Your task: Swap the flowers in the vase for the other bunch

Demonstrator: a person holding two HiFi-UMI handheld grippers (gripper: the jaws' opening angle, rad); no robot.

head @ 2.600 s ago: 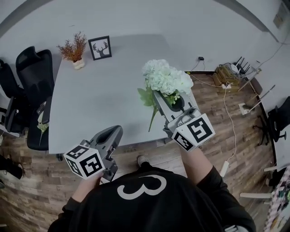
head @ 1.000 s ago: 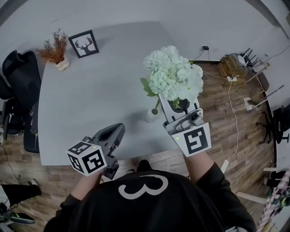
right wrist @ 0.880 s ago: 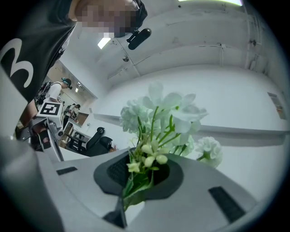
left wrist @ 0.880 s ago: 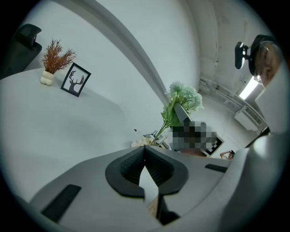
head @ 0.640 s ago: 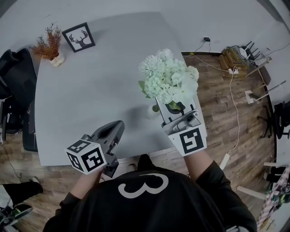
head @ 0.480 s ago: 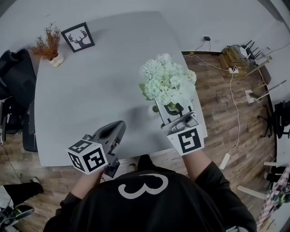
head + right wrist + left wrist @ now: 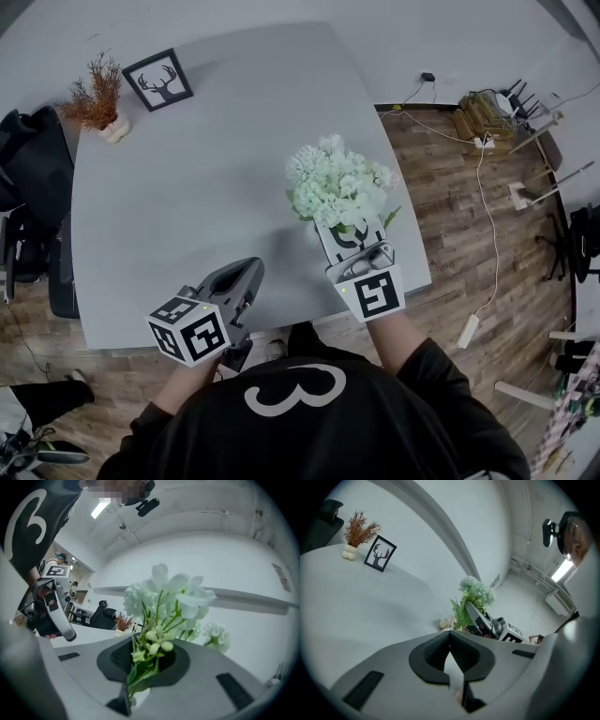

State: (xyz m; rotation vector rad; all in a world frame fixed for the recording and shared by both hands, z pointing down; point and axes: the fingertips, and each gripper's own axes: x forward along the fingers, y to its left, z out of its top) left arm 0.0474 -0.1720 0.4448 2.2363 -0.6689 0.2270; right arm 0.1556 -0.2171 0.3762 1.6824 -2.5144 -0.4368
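My right gripper (image 7: 339, 234) is shut on the stems of a white and pale green flower bunch (image 7: 337, 183), held upright low over the grey table (image 7: 187, 206). In the right gripper view the stems and buds (image 7: 149, 656) sit between the jaws, with the blossoms (image 7: 164, 592) above. A small white vase (image 7: 446, 622) stands at the foot of the bunch (image 7: 476, 590); in the head view the blossoms hide it. My left gripper (image 7: 249, 274) hovers near the table's front edge, left of the bunch, shut (image 7: 449, 637) with nothing in it.
A dried orange-brown plant in a small pot (image 7: 97, 98) and a framed deer picture (image 7: 157, 80) stand at the table's far left corner. Black office chairs (image 7: 28, 187) line the left side. Cables and a power strip (image 7: 483, 117) lie on the wooden floor at right.
My right gripper has come down with the flower bunch, whose blossoms now cover the vase in the head view. The left gripper has sunk slightly and stays shut.
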